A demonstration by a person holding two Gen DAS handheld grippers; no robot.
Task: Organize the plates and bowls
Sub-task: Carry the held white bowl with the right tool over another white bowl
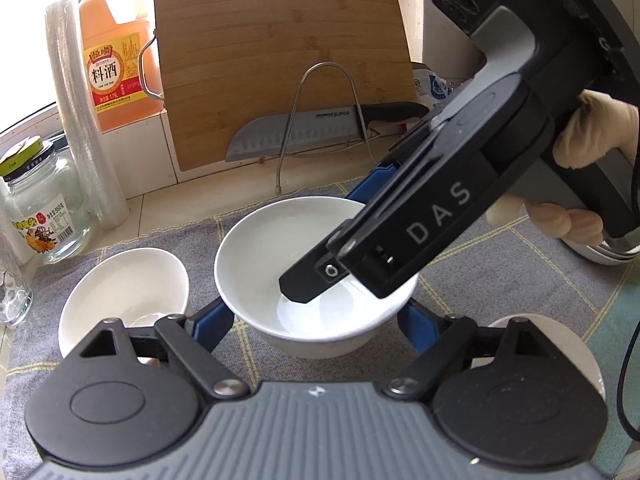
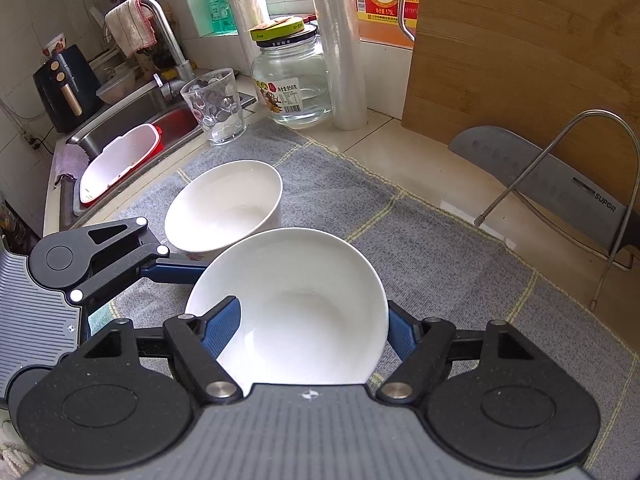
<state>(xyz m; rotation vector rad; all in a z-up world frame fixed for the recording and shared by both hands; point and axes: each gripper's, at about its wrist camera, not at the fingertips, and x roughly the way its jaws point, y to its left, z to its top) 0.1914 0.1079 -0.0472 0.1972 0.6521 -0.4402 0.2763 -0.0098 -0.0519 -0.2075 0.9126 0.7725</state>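
A wide white bowl [image 1: 316,276] [image 2: 296,304] sits on the grey mat [image 1: 500,296] between both grippers. My left gripper [image 1: 316,320] is open, its blue fingers [image 1: 214,320] straddling the bowl's sides. My right gripper [image 2: 310,332] reaches in from the right; one finger [image 1: 308,280] lies inside the bowl, the other outside its rim. I cannot tell if it pinches the rim. A smaller, deeper white bowl [image 1: 126,292] [image 2: 224,204] stands to the left. Stacked white dishes [image 1: 608,254] sit at far right, mostly hidden.
A bamboo cutting board [image 1: 280,60], a wire rack [image 1: 324,120] and a knife [image 1: 304,132] stand behind. A cooking wine bottle [image 1: 114,64], wrap roll [image 1: 84,120], glass jar [image 1: 44,208] and tumbler [image 2: 214,106] line the left. The sink [image 2: 132,136] lies beyond.
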